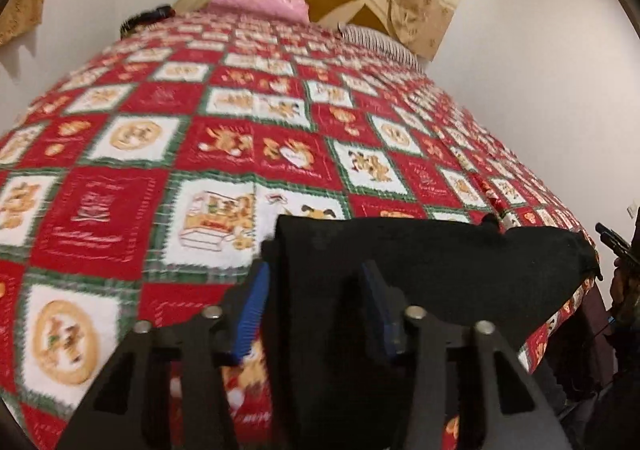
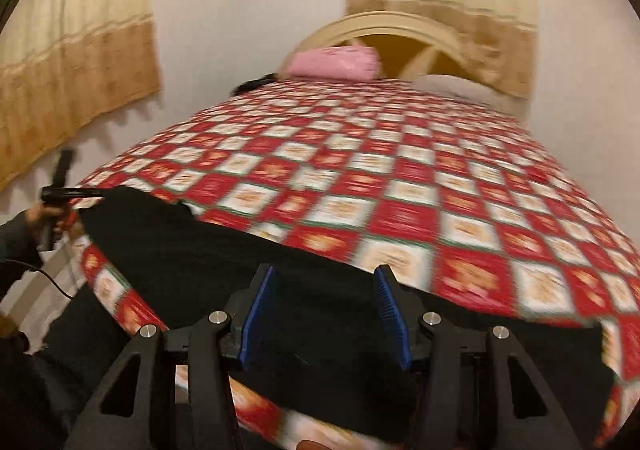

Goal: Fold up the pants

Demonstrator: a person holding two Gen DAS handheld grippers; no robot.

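Between our left gripper's (image 1: 314,304) spread jaws lies the black fabric pants (image 1: 420,270); the blue ribbed pads (image 1: 252,314) stand apart on either side of the cloth, and we cannot tell whether they touch it. Our right gripper (image 2: 326,316) likewise has its jaws spread wide above the same dark cloth, its pads (image 2: 256,320) not pressed on anything. The pants stretch in a long band along the near edge of the bed, lying on the red, white and green checked quilt (image 2: 400,189), with one end hanging off the corner. Folds and seams are lost in the blackness and the motion blur. At the far end we make out a pink pillow (image 2: 334,63) before a cream arched wooden headboard (image 2: 400,25), a dark object (image 1: 146,19) too blurred to name, and tan patterned curtains (image 2: 80,61) cut off by the lens rim.
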